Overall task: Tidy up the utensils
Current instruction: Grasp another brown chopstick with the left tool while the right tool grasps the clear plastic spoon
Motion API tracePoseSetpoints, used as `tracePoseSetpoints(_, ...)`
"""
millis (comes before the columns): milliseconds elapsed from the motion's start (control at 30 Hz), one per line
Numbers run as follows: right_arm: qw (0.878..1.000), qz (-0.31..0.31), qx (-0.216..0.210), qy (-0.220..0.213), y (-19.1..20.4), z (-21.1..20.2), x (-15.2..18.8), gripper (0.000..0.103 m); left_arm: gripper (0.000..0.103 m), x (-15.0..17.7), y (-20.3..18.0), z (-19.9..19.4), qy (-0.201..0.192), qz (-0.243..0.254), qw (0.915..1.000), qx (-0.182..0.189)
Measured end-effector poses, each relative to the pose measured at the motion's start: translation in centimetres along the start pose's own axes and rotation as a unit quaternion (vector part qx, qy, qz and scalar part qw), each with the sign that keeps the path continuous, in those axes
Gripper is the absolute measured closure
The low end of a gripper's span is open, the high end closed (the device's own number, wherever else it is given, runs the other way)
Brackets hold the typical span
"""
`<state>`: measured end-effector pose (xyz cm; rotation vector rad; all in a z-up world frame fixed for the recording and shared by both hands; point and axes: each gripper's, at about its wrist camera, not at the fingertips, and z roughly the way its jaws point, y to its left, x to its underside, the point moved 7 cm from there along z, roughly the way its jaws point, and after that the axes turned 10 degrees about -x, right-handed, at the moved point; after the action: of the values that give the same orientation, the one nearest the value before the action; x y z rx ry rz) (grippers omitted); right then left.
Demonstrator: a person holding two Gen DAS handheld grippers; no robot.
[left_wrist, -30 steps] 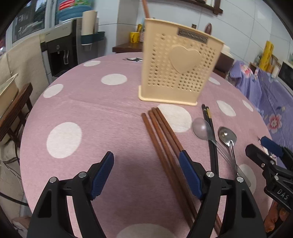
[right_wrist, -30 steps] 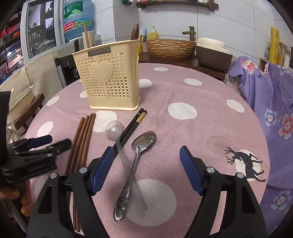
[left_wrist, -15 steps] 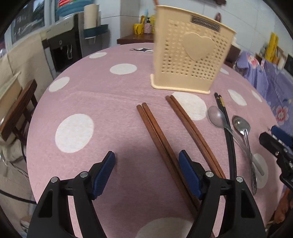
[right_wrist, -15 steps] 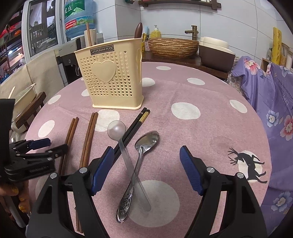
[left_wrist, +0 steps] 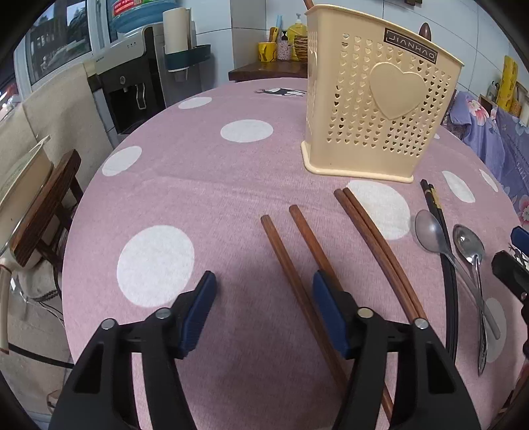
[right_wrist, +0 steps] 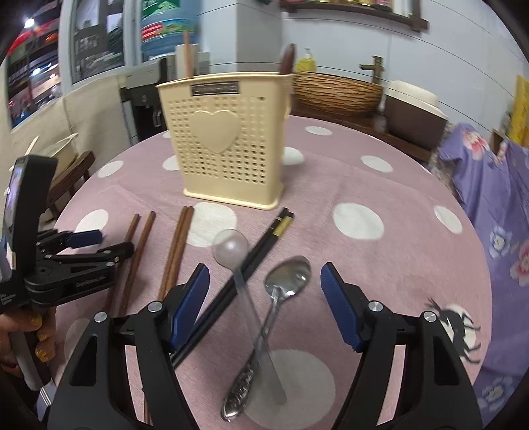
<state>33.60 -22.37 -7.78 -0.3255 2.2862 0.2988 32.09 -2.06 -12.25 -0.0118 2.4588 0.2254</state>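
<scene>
Chopstick [left_wrist: 291, 274] lies between the left fingers [left_wrist: 325, 314], lengthwise toward the holder [left_wrist: 373, 99]; they have been closing, not yet pinching.

My view, room only. Round table [left_wrist: 211, 198] under pink cloth with white dots. White tiled wall [right_wrist: 463, 66] behind; dark wooden shelf [right_wrist: 347, 10] high up. Wooden counter [right_wrist: 357, 115] at wall carries woven basin [right_wrist: 337, 91] with brass tap [right_wrist: 375, 67]. Water dispenser [left_wrist: 132, 86] far left, blue bottle [right_wrist: 167, 29] on top. Beige-draped chair [left_wrist: 66, 109] beside it, dark wooden stool [left_wrist: 43, 205] nearer. Window [right_wrist: 96, 36] behind. Purple floral fabric [right_wrist: 496, 198] at right.
</scene>
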Motion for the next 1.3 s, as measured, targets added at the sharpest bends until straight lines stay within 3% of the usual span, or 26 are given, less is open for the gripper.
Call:
tracePoseSetpoints(133,0.997,-0.047,-0.050,0.035,1.6,2.3,-0.7,0.038,0.067,-0.7,0.4,0.4,0.005,-0.003,1.0000,0.000)
tracePoseSetpoints(200,0.994,-0.067,-0.068,0.054,2.0,3.6,-0.8,0.041,0.070,-0.8,0.5,0.5,0.005,-0.005,1.0000,0.000)
tracePoseSetpoints(333,0.987,-0.098,-0.087,0.089,2.3,5.8,-1.1,0.043,0.070,-0.8,0.5,0.4,0.001,-0.005,1.0000,0.001)
tracePoseSetpoints(500,0.981,-0.115,-0.098,0.120,1.8,7.7,-1.2,0.052,0.070,-0.8,0.6,0.4,0.001,-0.009,0.9999,0.005)
tracePoseSetpoints(800,0.971,-0.163,-0.115,0.129,2.3,8.5,-2.2,0.057,0.070,-0.8,0.7,0.3,0.000,-0.013,0.9999,0.006)
tracePoseSetpoints(1033,0.971,-0.132,-0.134,0.146,1.5,9.2,-2.0,0.057,0.070,-0.8,0.7,0.2,0.003,-0.012,0.9999,0.008)
tracePoseSetpoints(1300,0.976,-0.108,-0.109,0.155,1.4,8.6,-1.1,0.057,0.070,-1.0,0.3,0.2,0.016,-0.019,0.9994,0.023)
